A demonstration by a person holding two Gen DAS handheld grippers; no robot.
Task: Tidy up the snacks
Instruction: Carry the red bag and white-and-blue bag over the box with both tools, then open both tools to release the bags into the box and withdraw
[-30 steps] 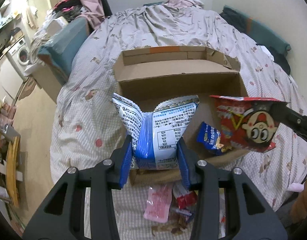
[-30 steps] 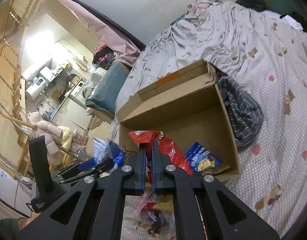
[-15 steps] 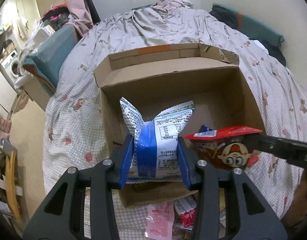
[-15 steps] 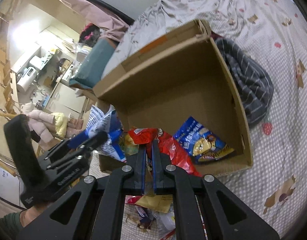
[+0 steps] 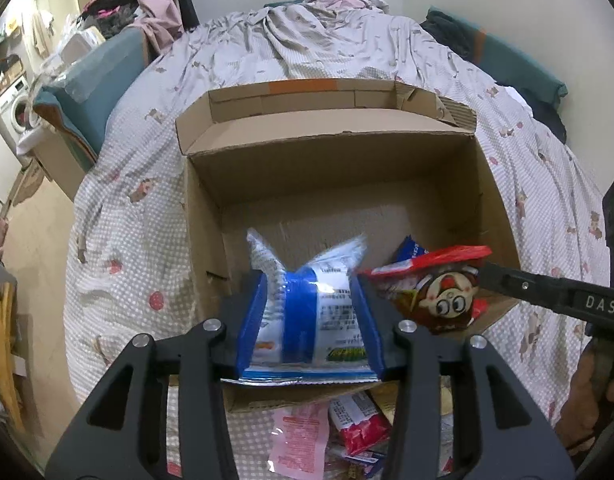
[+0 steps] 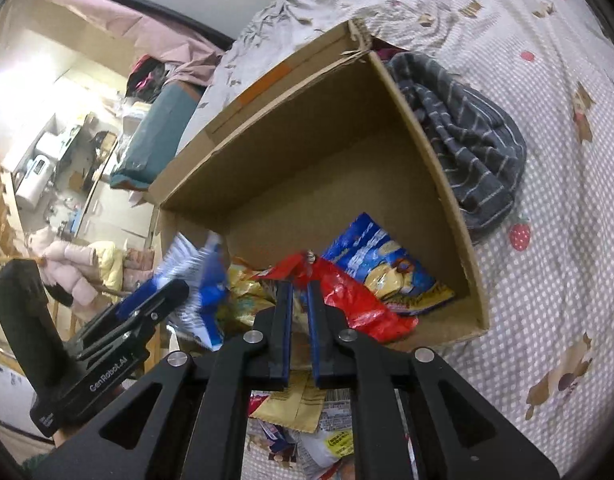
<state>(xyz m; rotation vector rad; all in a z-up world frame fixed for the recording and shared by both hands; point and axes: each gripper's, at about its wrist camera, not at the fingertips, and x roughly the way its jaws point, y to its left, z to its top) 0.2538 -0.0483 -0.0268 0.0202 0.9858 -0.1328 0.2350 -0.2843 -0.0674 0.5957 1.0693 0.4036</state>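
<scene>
Over the near wall of the box [image 5: 327, 168], in the left wrist view, the left gripper [image 5: 310, 316] clamps a blue-and-white bag [image 5: 307, 312] between its pads. Beside it on the right, a red bag [image 5: 435, 284] with a cartoon face hangs from the right gripper [image 5: 487, 274], whose jaws are closed on its edge. More snacks [image 5: 339, 432] lie on the bed [image 5: 127, 220] below the box.

Seen from the right wrist, the right gripper [image 6: 299, 304] pinches the red bag [image 6: 355, 300] above the box [image 6: 307, 152] front. A blue bag [image 6: 383, 268] lies on the box floor. The left gripper [image 6: 163, 296] holds the blue-and-white bag [image 6: 199, 280] at the box's left wall. A striped cloth [image 6: 463, 136] rests just right of the box.
</scene>
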